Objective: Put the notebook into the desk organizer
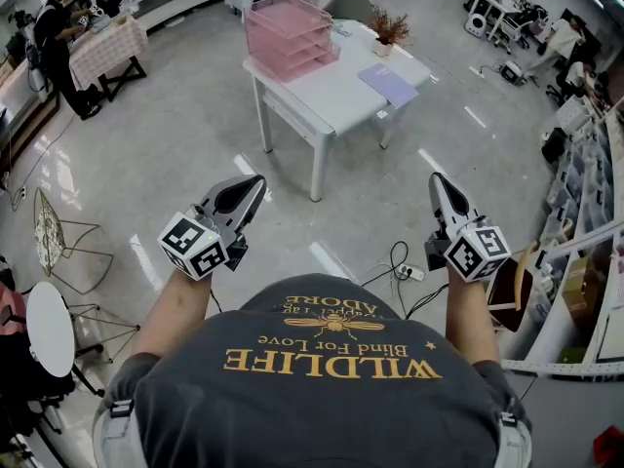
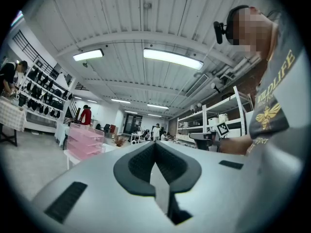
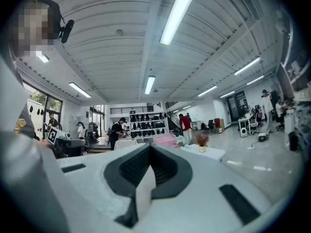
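Evidently standing well back from the bench (image 1: 336, 100), with a stretch of bare floor (image 1: 195, 135) lying between. Holding the left tongs (image 1: 253, 182) and the right tongs (image 1: 436, 177) out in front, level, well apart from each other and both aiming roughly toward the bench.

Carrying both pairs closed and empty: in each gripper view, showing the dark pads meeting along a single line with nothing pinched between them. Probably resting shut simply for lack of anything within reach, not in preparation for any grip.

Leaving the notebook (image 1: 388, 83) untouched for now, lying flat near the right corner of the bench, close to its edge. Facing the desk organizer (image 1: 289, 35), a pink stack of open trays, at the opposite, left end of the same bench, well apart from the notebook. Passing over a small potted plant (image 1: 388, 29) at the far edge, just beyond the notebook.

Judging the task as barely begun: walking up first, then opening one pair of tongs, likely the right as the nearer to the notebook. Being thin and flat, likely calling for a pinch along the side closest to the bench edge, then a level slide into one of the trays, minding the plant on the way across.
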